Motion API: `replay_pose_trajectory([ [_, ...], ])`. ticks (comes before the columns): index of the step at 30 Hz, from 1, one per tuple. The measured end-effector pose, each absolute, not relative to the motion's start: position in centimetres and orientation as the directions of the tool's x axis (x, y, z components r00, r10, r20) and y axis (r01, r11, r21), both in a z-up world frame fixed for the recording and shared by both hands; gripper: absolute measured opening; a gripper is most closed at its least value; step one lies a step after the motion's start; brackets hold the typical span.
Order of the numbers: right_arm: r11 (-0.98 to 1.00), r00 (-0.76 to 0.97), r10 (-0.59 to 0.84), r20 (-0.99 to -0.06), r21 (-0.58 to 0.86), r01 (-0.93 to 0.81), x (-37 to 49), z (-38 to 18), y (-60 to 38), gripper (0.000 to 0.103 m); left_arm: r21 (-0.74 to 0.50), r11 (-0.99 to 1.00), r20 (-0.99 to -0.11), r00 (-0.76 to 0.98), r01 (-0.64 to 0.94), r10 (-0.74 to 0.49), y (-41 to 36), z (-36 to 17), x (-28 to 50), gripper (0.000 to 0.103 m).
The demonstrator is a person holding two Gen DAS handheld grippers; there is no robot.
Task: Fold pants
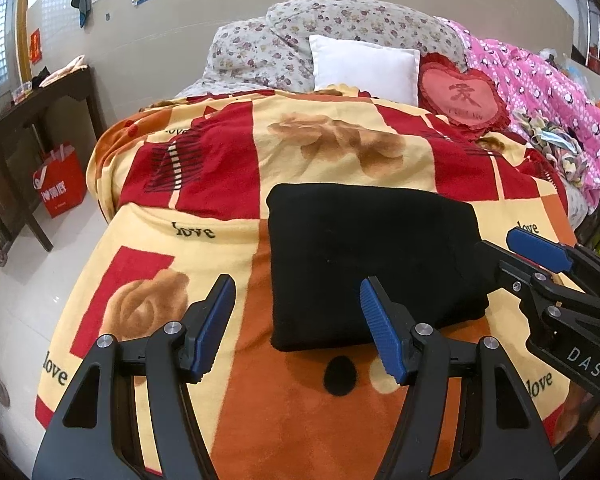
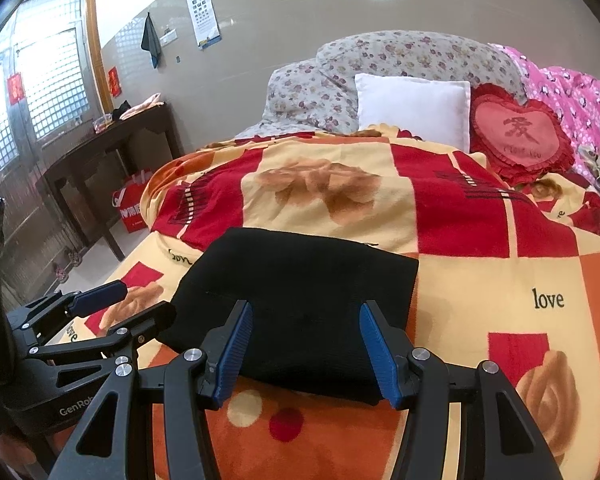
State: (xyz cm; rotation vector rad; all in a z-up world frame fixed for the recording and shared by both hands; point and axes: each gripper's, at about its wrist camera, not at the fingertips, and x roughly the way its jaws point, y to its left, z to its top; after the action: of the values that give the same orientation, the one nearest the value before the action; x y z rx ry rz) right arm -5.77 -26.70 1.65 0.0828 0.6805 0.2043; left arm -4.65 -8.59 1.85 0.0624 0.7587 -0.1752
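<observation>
The black pants (image 1: pixel 372 260) lie folded into a thick rectangle on the red, orange and yellow blanket (image 1: pixel 204 208). My left gripper (image 1: pixel 298 304) is open and empty, hovering just in front of the pants' near left edge. My right gripper (image 2: pixel 306 332) is open and empty, above the near edge of the pants (image 2: pixel 300 300). The right gripper also shows in the left wrist view (image 1: pixel 500 248) at the pants' right side. The left gripper shows in the right wrist view (image 2: pixel 140 304) at the pants' left corner.
The blanket (image 2: pixel 480 288) covers the bed. At the head lie floral pillows (image 1: pixel 300 40), a white cushion (image 1: pixel 364 66) and a red heart cushion (image 1: pixel 458 94). A pink quilt (image 1: pixel 548 92) lies at the right. A dark table (image 1: pixel 28 112) and a red bag (image 1: pixel 60 184) stand at the left.
</observation>
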Motion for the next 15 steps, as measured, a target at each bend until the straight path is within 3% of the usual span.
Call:
replay_pose_trajectory([
  [15, 0.975, 0.752, 0.220, -0.622, 0.169, -0.146, -5.58, 1.24, -27.41, 0.054, 0.002, 0.984, -0.693, 0.709, 0.181, -0.129, -8.83, 1.78, -4.60, 0.065],
])
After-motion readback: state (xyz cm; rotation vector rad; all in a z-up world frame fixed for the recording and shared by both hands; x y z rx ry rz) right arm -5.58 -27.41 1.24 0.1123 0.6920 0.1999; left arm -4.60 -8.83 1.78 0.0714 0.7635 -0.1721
